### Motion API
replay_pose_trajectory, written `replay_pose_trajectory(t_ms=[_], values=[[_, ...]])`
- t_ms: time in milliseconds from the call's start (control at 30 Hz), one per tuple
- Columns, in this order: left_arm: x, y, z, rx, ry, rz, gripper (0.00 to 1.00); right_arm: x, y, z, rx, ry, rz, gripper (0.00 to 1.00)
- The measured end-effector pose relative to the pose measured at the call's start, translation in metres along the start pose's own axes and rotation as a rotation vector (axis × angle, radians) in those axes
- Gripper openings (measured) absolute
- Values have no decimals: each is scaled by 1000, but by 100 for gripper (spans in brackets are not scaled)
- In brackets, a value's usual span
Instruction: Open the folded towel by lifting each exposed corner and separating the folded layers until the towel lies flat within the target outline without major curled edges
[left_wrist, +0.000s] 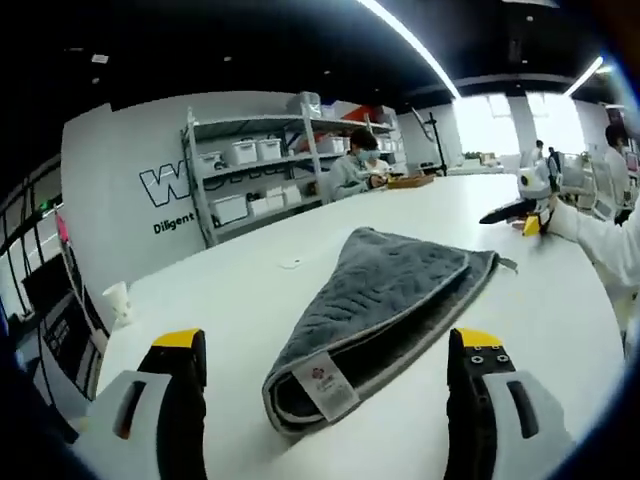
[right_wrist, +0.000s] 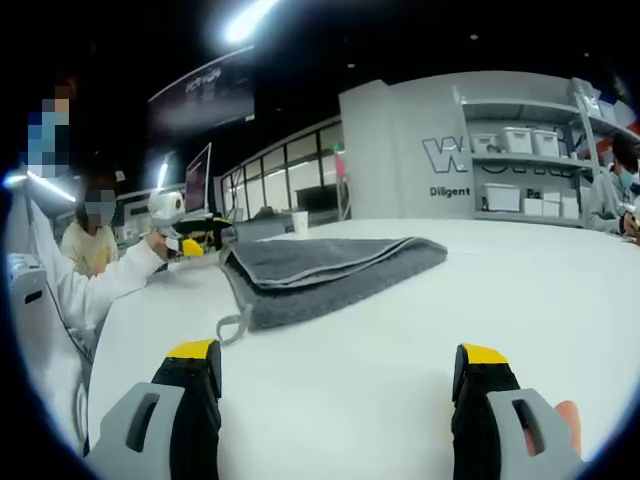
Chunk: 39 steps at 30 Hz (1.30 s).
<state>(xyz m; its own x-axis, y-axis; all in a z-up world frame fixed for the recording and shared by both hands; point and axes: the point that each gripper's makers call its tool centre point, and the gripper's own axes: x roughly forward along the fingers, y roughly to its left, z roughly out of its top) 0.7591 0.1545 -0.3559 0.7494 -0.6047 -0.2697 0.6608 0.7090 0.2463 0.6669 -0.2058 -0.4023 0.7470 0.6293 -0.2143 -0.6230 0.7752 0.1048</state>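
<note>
Towel (left_wrist: 385, 300), grey and folded, lies on the white table (left_wrist: 250, 280), its near corner with a white label (left_wrist: 325, 385) between the spread jaws of the left gripper (left_wrist: 328, 372), not touching them. The right gripper (right_wrist: 338, 385) hangs over bare tabletop, jaws wide apart and holding nothing, the towel well beyond. Shelves of white bins (left_wrist: 250, 175) stand by the far wall.

Open white table (left_wrist: 250, 270) all round the folded towel (left_wrist: 380, 300); you have bare surface between your left gripper (left_wrist: 325, 375) and its near corner. From the right gripper (right_wrist: 335, 375), a wide bare stretch leads to the towel's edge. Another person's gripper (left_wrist: 515, 212) sits near the far side. Paper cup (left_wrist: 118, 300) well off at the table edge.
</note>
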Motion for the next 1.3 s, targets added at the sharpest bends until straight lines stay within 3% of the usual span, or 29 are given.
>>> replay_pose_trajectory(t_ms=[167, 233, 467, 633, 733, 867, 1067, 1300], values=[[5, 0, 3, 82, -10, 68, 100, 0, -3, 0, 1, 2, -1, 96], [4, 4, 8, 143, -24, 129, 100, 0, -3, 1, 2, 0, 1, 96], [0, 7, 21, 298, -58, 253, 100, -1, -2, 1, -2, 0, -1, 96], [1, 7, 29, 582, -21, 412, 100, 0, -1, 1, -2, 2, -1, 96], [8, -7, 35, 708, -45, 415, 100, 0, 0, 1, -4, 2, 2, 96], [18, -17, 32, 803, -17, 421, 99, 0, 2, 0, -4, 3, 4, 96], [21, -25, 44, 973, -31, 498, 95, 1, 1, 1, -4, 1, 8, 96], [36, -45, 42, 1116, -29, 470, 91, 1, 3, 0, -6, 6, 12, 96]])
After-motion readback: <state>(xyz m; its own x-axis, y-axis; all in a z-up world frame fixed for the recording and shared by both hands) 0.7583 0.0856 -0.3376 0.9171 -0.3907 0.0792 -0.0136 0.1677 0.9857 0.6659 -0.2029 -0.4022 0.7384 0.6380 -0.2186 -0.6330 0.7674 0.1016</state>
